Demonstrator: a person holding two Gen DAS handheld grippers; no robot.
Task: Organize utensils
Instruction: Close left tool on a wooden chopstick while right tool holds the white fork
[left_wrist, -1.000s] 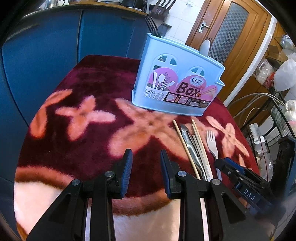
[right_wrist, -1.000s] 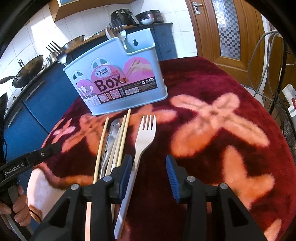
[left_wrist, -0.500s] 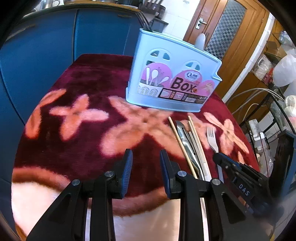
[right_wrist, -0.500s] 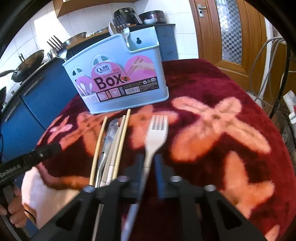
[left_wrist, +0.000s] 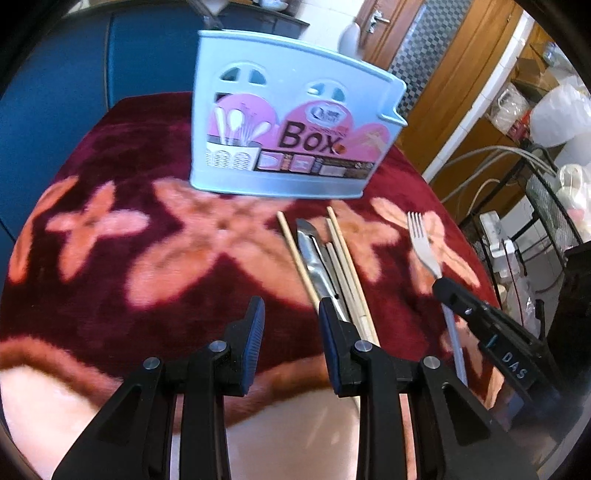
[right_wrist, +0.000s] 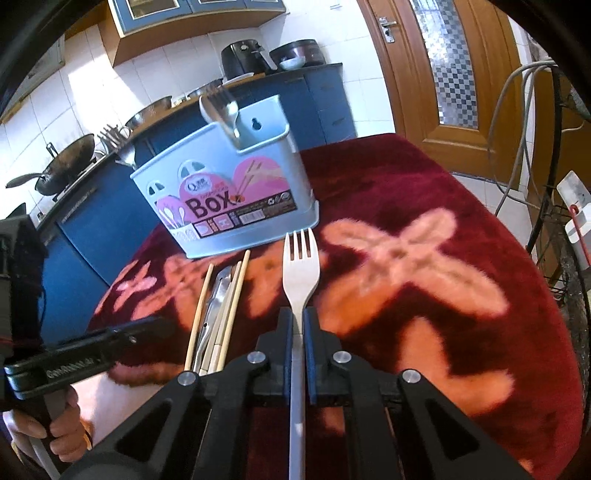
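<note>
Now clenched on the white fork (right_wrist: 300, 273): right gripper (right_wrist: 297, 332) jaws; left gripper (left_wrist: 290, 332) jaws released, chopsticks (left_wrist: 341, 254) just beside.

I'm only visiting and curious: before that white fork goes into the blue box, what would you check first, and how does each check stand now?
1. Right tool shut on the white plastic fork: ok.
2. Fork tines pointing toward the light blue plastic utensil box: ok.
3. Box upright on the dark red flowered blanket: ok.
4. Free room inside the box: cannot tell; other utensils already stand in it.
5. Left tool open and empty: ok.
6. Wooden chopsticks lying apart from the fork: ok.
</note>
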